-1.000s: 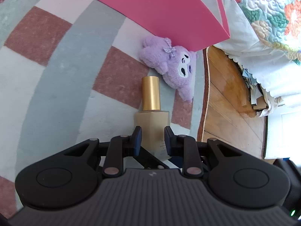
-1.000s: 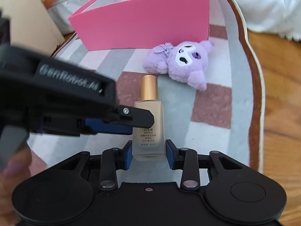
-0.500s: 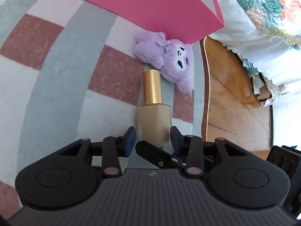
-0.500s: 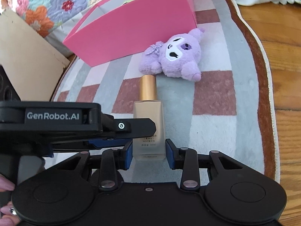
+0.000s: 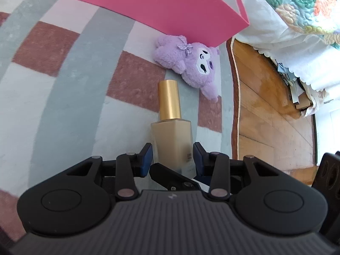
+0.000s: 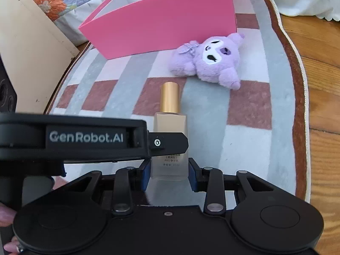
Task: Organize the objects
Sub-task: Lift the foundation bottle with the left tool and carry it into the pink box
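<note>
A beige foundation bottle (image 5: 172, 136) (image 6: 170, 123) with a gold cap points toward a purple plush toy (image 5: 191, 63) (image 6: 212, 63) lying on the rug. My right gripper (image 6: 169, 170) is shut on the bottle's base, a pad on each side. My left gripper (image 5: 172, 155) comes in from the left. Its pads sit flush against the bottle's other two faces. One left finger (image 6: 170, 144) crosses the label. A right finger (image 5: 167, 174) shows under the bottle in the left wrist view. Behind the plush stands a pink open box (image 5: 159, 4) (image 6: 159, 25).
A checked grey, white and red rug (image 5: 63, 106) (image 6: 244, 148) ends at wooden floor (image 5: 265, 116) (image 6: 318, 85) on the right. A flowered quilt (image 5: 297, 10) hangs beyond the box. A beige board (image 6: 27, 53) leans at the left. A person's fingertips (image 6: 6, 212) show at the lower left.
My left gripper's jaws, shut in front of the bottle a second ago, have spread and now straddle its base. The right gripper kept its hold. Both views rolled slightly.
</note>
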`<control>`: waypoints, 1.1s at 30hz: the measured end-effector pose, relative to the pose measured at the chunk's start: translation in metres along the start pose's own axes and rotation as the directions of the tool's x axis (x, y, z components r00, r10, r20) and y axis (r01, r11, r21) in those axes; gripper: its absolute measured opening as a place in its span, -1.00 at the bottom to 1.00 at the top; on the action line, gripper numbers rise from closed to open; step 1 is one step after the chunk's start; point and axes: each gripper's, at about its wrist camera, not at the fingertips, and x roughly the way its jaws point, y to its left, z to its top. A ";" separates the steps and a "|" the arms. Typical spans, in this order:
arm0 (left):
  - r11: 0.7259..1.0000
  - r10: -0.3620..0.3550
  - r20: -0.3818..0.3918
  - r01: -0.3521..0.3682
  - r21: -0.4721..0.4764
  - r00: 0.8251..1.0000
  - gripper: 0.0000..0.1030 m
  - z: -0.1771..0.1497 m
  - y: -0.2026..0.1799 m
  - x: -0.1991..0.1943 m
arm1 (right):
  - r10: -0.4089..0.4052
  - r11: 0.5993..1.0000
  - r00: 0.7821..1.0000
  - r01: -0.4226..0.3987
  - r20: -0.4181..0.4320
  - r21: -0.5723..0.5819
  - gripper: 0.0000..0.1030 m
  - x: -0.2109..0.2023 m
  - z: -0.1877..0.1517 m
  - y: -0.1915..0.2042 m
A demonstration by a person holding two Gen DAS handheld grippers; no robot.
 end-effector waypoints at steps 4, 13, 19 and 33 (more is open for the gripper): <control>1.000 0.016 -0.023 -0.016 0.008 1.000 -0.23 0.000 -0.005 -0.024 | 0.010 1.000 1.000 -0.010 -0.023 0.003 -0.20 -0.015 0.000 0.014; 0.998 0.026 -0.008 -0.026 0.054 1.000 -0.21 -0.002 -0.025 -0.098 | 0.033 0.995 0.999 -0.036 -0.036 -0.096 -0.20 -0.066 0.008 0.060; 0.994 0.027 0.053 -0.032 0.105 0.998 -0.20 -0.002 -0.043 -0.142 | 0.046 0.985 0.998 -0.040 0.030 -0.167 -0.20 -0.105 0.012 0.083; 0.991 -0.039 0.164 0.017 0.131 0.986 -0.18 0.011 -0.069 -0.195 | 0.049 0.961 0.989 -0.009 0.137 -0.276 -0.20 -0.155 0.035 0.111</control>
